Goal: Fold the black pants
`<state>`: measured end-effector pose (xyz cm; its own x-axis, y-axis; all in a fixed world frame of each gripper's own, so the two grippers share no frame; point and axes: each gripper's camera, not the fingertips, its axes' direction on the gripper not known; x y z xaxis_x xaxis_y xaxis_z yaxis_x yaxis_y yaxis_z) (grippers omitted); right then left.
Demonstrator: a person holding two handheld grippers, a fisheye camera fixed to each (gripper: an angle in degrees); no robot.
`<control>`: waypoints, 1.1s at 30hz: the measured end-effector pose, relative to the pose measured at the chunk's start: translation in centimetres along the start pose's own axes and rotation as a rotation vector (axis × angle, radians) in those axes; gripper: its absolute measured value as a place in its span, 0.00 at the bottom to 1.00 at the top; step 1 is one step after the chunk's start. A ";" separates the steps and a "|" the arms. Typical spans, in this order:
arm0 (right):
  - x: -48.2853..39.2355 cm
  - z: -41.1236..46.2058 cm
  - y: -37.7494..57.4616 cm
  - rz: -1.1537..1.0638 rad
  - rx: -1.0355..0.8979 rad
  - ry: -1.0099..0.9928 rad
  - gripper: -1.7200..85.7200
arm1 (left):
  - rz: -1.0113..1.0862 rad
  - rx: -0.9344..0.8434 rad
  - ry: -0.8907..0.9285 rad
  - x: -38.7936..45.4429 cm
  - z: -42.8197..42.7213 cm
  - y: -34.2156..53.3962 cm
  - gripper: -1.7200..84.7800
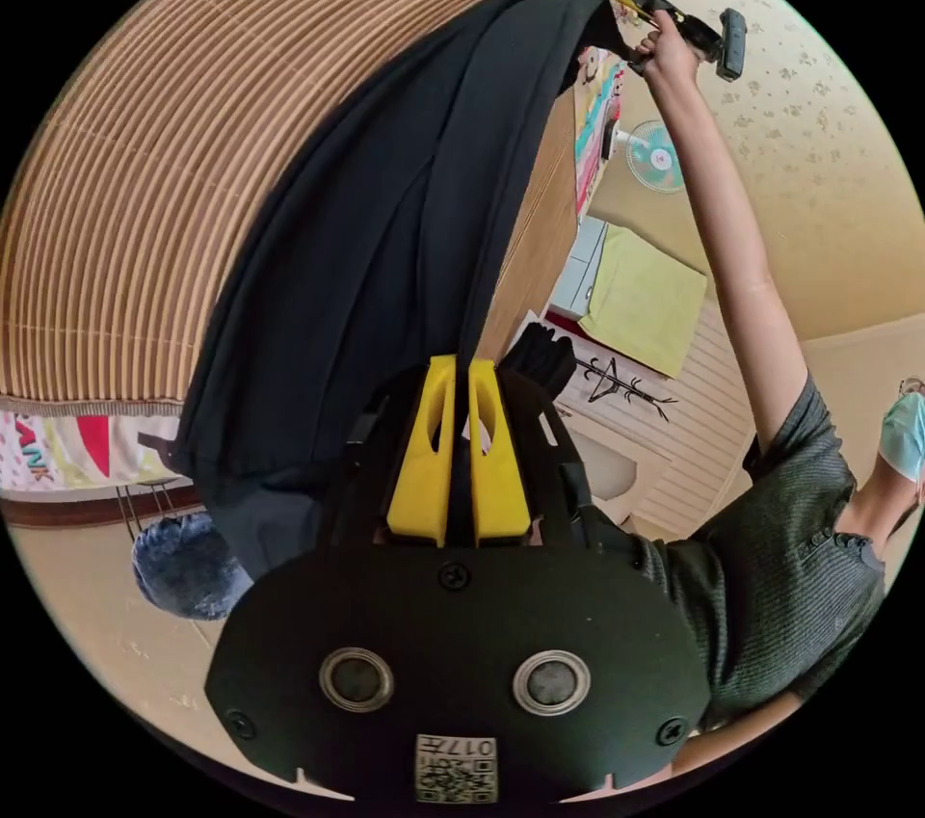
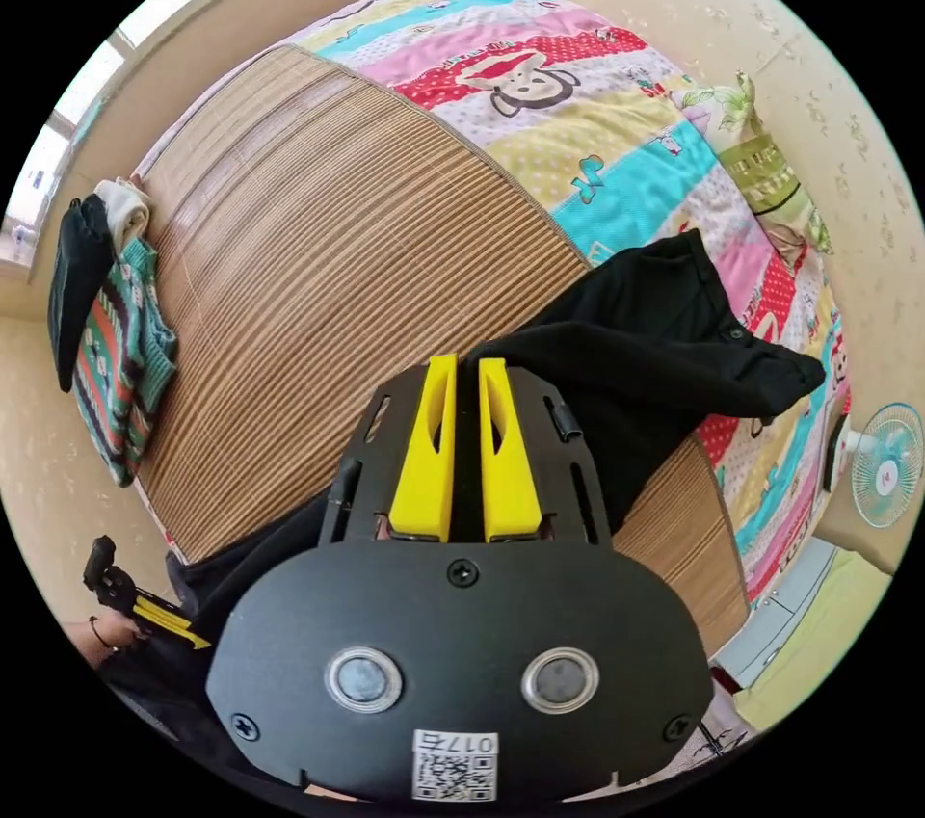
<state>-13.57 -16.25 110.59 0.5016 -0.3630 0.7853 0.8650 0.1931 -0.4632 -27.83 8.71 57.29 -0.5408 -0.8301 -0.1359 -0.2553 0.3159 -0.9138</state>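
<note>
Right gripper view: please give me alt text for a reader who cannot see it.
The right gripper has its yellow jaws closed on the black pants, which drape across a woven mat on a bed. A colourful quilt lies beyond, folded clothes sit at the mat's far edge, and the left gripper shows low down.

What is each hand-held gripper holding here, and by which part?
Both hold the black fabric pants, lifted above the woven bamboo mat: the left hand-held gripper and right hand-held gripper each pinch an edge; which part cannot be told.
</note>
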 end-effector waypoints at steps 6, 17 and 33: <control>7.4 2.2 7.5 0.157 0.208 -0.595 0.08 | -0.082 -0.077 -0.304 -2.7 -0.3 -1.1 0.05; 2.3 12.3 34.1 0.423 -0.289 -0.816 0.10 | -0.055 -0.207 -0.451 -0.1 -0.5 -3.5 0.06; 7.5 12.6 34.9 0.527 -0.303 -0.688 0.17 | 0.011 -0.339 -0.477 5.1 -3.6 -1.6 0.05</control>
<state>20.56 -0.75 105.48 0.8132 0.3458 0.4682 0.5288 -0.1028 -0.8425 -33.06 5.58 59.41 -0.1440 -0.9161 -0.3741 -0.5366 0.3900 -0.7483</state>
